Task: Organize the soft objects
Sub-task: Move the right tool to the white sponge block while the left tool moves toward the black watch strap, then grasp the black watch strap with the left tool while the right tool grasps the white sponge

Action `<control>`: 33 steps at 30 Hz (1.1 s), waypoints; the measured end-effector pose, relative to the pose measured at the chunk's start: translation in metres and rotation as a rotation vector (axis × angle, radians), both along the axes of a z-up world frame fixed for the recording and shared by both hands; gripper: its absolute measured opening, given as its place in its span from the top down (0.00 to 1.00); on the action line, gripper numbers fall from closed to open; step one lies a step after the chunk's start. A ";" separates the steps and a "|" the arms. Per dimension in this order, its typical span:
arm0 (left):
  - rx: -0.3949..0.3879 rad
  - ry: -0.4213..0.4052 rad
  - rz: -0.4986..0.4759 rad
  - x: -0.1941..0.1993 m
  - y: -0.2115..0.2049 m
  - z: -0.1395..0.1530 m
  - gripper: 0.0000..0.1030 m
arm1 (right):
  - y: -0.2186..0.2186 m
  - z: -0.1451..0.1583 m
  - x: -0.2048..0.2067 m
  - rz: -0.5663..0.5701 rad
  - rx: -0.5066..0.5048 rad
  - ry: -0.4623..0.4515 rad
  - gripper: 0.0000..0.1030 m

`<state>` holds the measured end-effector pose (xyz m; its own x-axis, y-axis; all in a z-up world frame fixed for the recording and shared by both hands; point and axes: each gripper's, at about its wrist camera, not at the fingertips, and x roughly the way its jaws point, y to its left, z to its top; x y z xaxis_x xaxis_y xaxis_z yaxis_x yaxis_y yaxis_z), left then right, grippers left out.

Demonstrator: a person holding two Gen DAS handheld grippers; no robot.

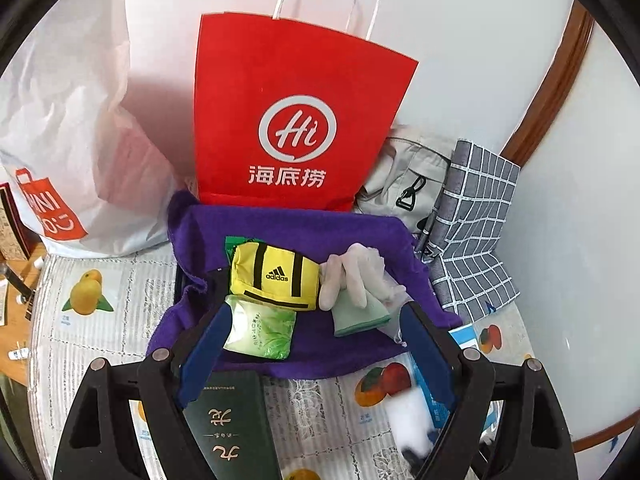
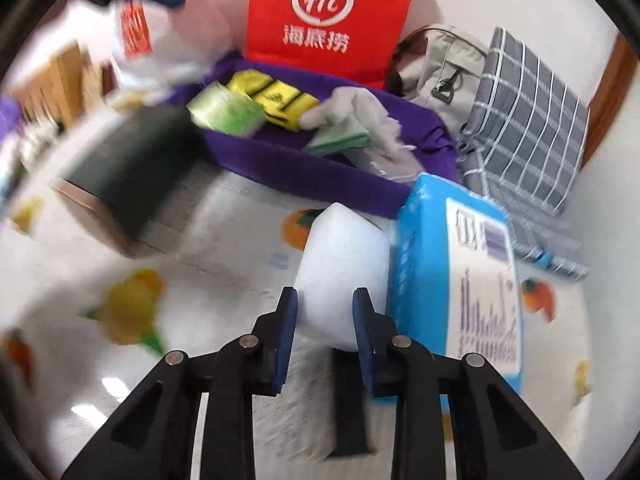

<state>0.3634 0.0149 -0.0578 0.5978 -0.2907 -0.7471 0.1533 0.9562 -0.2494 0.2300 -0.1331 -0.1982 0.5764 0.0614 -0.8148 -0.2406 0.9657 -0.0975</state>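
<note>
Both fisheye views are brightly and evenly lit, with a black circular vignette at the corners and straight lines bowing near the rim. The left wrist view is mostly sharp, with a soft shadow cast on the wall behind the red paper bag (image 1: 296, 120) and blur only on a white object at the lower right. The right wrist view is heavily smeared by motion blur, worst at the left and bottom edges, with small glare spots on the glossy fruit-print tablecloth (image 2: 108, 384).
</note>
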 end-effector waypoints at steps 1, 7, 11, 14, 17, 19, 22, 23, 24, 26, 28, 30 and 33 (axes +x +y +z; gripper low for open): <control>0.007 -0.001 -0.003 -0.001 -0.003 0.000 0.17 | 0.000 0.000 0.000 0.000 0.000 0.000 0.73; 0.089 -0.033 -0.006 -0.011 -0.023 0.000 0.17 | -0.018 0.028 -0.048 0.010 0.146 -0.013 0.72; 0.155 -0.044 0.001 -0.029 -0.036 -0.008 0.17 | -0.040 0.036 -0.081 0.004 0.227 -0.010 0.72; 0.174 -0.009 -0.020 -0.050 -0.045 -0.024 0.17 | -0.061 0.036 -0.101 -0.029 0.211 -0.016 0.72; 0.209 0.039 -0.042 -0.077 -0.056 -0.049 0.17 | -0.069 0.031 -0.107 -0.042 0.193 -0.016 0.72; 0.219 0.071 -0.056 -0.094 -0.064 -0.065 0.17 | -0.075 0.024 -0.112 -0.051 0.168 -0.013 0.72; 0.219 0.120 -0.091 -0.115 -0.079 -0.088 0.17 | -0.087 0.010 -0.122 -0.076 0.105 -0.029 0.72; 0.217 0.136 -0.104 -0.121 -0.084 -0.095 0.17 | -0.087 0.010 -0.122 -0.076 0.105 -0.029 0.72; 0.214 0.152 -0.117 -0.127 -0.091 -0.102 0.17 | -0.091 0.008 -0.123 -0.085 0.094 -0.032 0.72; 0.206 0.181 -0.143 -0.135 -0.106 -0.115 0.17 | -0.108 0.002 -0.130 -0.099 0.062 -0.043 0.72; 0.196 0.195 -0.163 -0.140 -0.118 -0.121 0.17 | -0.120 0.001 -0.133 -0.122 0.050 -0.056 0.72; 0.199 0.200 -0.188 -0.144 -0.132 -0.127 0.17 | -0.126 0.001 -0.135 -0.127 0.062 -0.061 0.72; 0.220 0.193 -0.223 -0.149 -0.154 -0.134 0.17 | -0.134 0.001 -0.140 -0.121 0.104 -0.072 0.73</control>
